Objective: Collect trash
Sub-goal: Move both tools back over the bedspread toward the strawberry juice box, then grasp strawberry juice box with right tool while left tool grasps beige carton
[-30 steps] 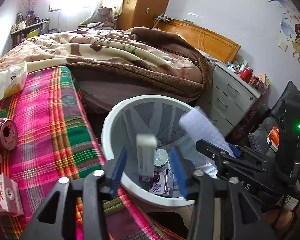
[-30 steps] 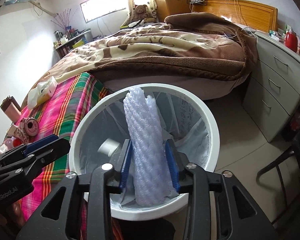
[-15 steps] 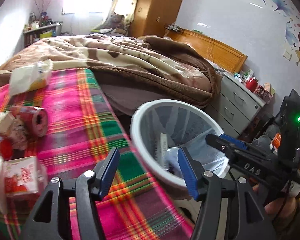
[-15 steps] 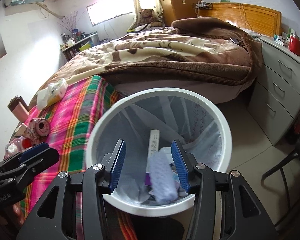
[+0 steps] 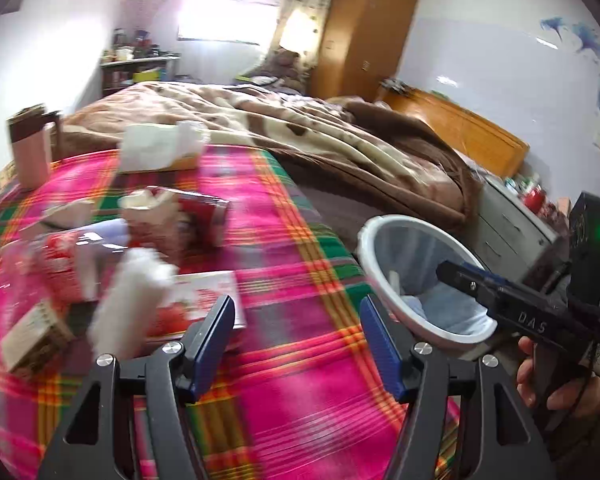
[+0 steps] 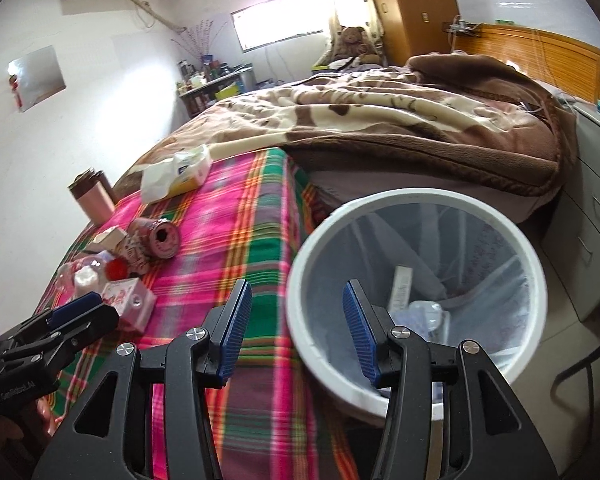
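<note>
My left gripper [image 5: 296,320] hovers over the pink plaid cloth [image 5: 300,240]; its jaws are opening and nothing is between them. Left of it lie blurred pieces of trash: a white bubble-wrap roll [image 5: 128,300], a red-and-white carton [image 5: 204,300] and a small brown box [image 5: 32,336]. My right gripper [image 6: 296,304] is open and empty, over the left rim of the white trash bin [image 6: 300,320]. A white box [image 6: 400,284] and crumpled wrap [image 6: 424,312] lie inside the bin. A red can [image 6: 162,238] and another carton [image 6: 128,300] rest on the cloth.
A tissue pack [image 6: 176,176] and a pink tumbler [image 6: 94,200] stand at the cloth's far end. The bed with a brown blanket [image 6: 380,120] lies behind. Grey drawers [image 6: 592,240] stand to the right of the bin. A hand [image 5: 540,380] holds the right gripper.
The left gripper let a white box drop into the bin and the right let go of a bubble-wrap roll there. Both have swung left, the left out over the cloth.
</note>
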Tool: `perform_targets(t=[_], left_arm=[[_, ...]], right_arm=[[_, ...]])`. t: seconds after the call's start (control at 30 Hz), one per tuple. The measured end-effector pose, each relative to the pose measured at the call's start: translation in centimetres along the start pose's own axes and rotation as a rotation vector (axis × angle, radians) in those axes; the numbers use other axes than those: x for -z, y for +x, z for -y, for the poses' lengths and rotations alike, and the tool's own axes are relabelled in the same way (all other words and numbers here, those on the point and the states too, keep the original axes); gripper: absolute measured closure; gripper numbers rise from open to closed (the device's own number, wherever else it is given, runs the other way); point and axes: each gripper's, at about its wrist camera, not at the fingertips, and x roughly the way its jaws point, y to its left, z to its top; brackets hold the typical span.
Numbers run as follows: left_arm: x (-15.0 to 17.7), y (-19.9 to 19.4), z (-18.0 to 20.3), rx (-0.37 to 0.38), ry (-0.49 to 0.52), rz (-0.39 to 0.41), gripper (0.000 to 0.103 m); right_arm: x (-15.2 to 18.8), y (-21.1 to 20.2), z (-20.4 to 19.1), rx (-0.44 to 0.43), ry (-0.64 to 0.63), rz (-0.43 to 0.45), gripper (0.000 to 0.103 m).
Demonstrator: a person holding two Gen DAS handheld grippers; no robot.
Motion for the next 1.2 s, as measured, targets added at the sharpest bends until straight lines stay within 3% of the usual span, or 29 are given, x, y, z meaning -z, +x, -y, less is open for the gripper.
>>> perform_targets(t=[0.27, 0.4, 0.8, 0.93, 1.2], left_arm=[[0.7, -2.0, -4.6, -0.074, -0.051, 0.024, 0.031], [1.1, -2.8, -6.9, -0.109, -0.069, 0.033, 0.031], [2.5, -4.6, -14.0, -0.203, -0.140, 0.010, 0.024], [2.9, -4.6, -15.8, -0.244, -0.138, -0.014, 0.024], [2.9, -3.7, -17.9, -0.236, -0.132, -0.049, 0.022]], right_arm=[[0.5, 1.6, -4.1, -0.075, -0.069, -0.030, 0.053], [0.6, 2.5, -6.4, -0.118, -0.115, -0.045, 0.041], [1.0, 5.3, -12.3, -0.239, -0.293, -0.098, 0.033], [1.0, 6.2, -13.9, -0.228, -0.359, -0.119, 0.030], [1.0, 7.3, -16.2, -0.228, -0.504, -0.147, 0.027]])
